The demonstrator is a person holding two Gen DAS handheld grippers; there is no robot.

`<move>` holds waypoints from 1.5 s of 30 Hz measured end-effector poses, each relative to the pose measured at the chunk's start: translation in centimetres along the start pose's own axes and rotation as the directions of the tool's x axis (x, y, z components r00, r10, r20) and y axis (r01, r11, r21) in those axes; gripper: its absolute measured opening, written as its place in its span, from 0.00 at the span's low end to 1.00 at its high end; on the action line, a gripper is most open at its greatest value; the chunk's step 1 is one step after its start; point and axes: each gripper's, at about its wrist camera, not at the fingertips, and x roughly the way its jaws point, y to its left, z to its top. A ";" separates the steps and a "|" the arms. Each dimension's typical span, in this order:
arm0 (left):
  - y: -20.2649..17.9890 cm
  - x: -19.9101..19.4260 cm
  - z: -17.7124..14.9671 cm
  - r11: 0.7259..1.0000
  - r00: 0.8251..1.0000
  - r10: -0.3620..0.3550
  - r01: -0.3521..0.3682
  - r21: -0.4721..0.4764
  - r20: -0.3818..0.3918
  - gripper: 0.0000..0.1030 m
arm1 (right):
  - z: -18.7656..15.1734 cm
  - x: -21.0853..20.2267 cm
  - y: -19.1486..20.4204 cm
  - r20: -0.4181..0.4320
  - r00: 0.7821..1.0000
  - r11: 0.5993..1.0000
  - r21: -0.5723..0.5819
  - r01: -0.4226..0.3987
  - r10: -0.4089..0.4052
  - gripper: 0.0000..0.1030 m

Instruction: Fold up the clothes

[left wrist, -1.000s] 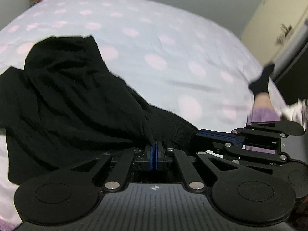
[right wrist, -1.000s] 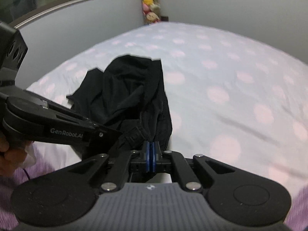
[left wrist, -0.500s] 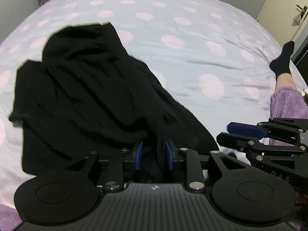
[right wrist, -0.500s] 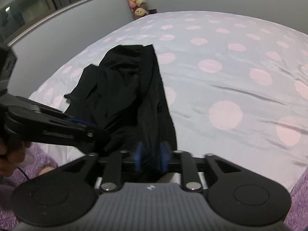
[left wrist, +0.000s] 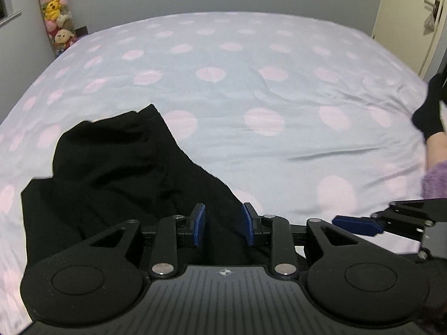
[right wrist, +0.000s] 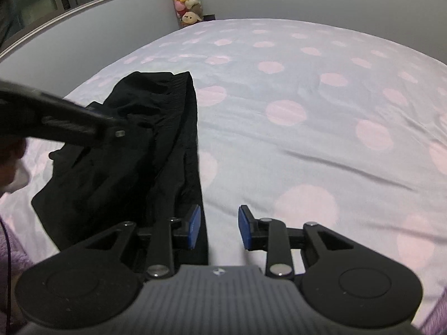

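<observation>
Black garment (left wrist: 111, 178) lay bunched on the dotted bed (left wrist: 251, 89), near edge. Left gripper (left wrist: 223, 223) spread, fabric between the pads but probably not pinched. Right gripper (right wrist: 218, 224) spread too, garment edge just beside its left pad.

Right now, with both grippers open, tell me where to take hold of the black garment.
Grip the black garment at its near edge, which lies at the open right gripper, coming in low from the near side. That hem lies flat on the bedsheet with a straight right edge, whereas the middle is bunched.
</observation>
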 end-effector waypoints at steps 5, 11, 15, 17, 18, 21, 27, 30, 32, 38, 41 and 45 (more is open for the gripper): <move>1.0 4.6 1.7 0.998 0.996 0.065 -0.067 -0.020 -0.060 0.42 | 0.9 3.2 -1.2 -0.021 0.999 0.999 0.002 -0.036 0.036 0.32; 2.2 8.6 2.0 0.998 0.990 0.048 -0.053 -0.038 -0.133 0.45 | 0.4 5.7 -2.6 -0.004 0.993 0.991 0.063 -0.115 0.116 0.32; 2.9 9.6 1.7 0.997 0.991 0.010 -0.020 -0.081 -0.131 0.46 | 0.3 6.3 -2.7 0.030 0.987 0.983 0.087 -0.159 0.157 0.33; 3.4 9.7 1.5 0.994 0.991 -0.014 0.000 -0.110 -0.130 0.43 | 0.2 6.6 -2.6 0.033 0.985 0.982 0.077 -0.173 0.171 0.33; 3.6 9.5 1.4 0.994 0.992 -0.022 0.008 -0.112 -0.128 0.38 | 0.1 6.7 -2.6 0.033 0.984 0.981 0.078 -0.175 0.173 0.33; 4.6 8.9 1.2 0.992 0.990 -0.041 0.025 -0.120 -0.135 0.25 | 0.1 7.1 -2.4 0.037 0.983 0.981 0.075 -0.181 0.178 0.34; 7.8 6.4 -0.9 0.987 0.989 -0.009 -0.014 -0.160 -0.144 0.18 | 0.2 7.4 -1.6 0.055 0.971 0.967 0.088 -0.238 0.234 0.43; 9.2 5.0 -2.4 0.982 0.990 0.015 -0.042 -0.187 -0.142 0.18 | 0.2 7.8 -1.4 0.047 0.962 0.956 0.110 -0.271 0.268 0.43; 9.7 4.3 -3.2 0.980 0.991 0.024 -0.050 -0.194 -0.132 0.20 | 0.0 8.0 -0.8 0.037 0.969 0.966 0.080 -0.247 0.244 0.41; 7.9 3.7 -3.4 0.993 0.993 0.085 -0.091 -0.081 -0.079 0.23 | -0.2 8.1 0.0 0.032 0.978 0.978 0.025 -0.209 0.208 0.30; 7.5 3.5 -2.8 0.994 0.994 0.080 -0.085 -0.075 -0.072 0.17 | -0.4 7.8 -0.1 0.031 0.979 0.979 0.030 -0.200 0.199 0.17; 8.5 1.3 -2.1 0.992 0.996 0.086 -0.089 -0.094 -0.034 0.05 | -0.6 6.5 -1.1 0.052 0.985 0.983 0.078 -0.168 0.164 0.02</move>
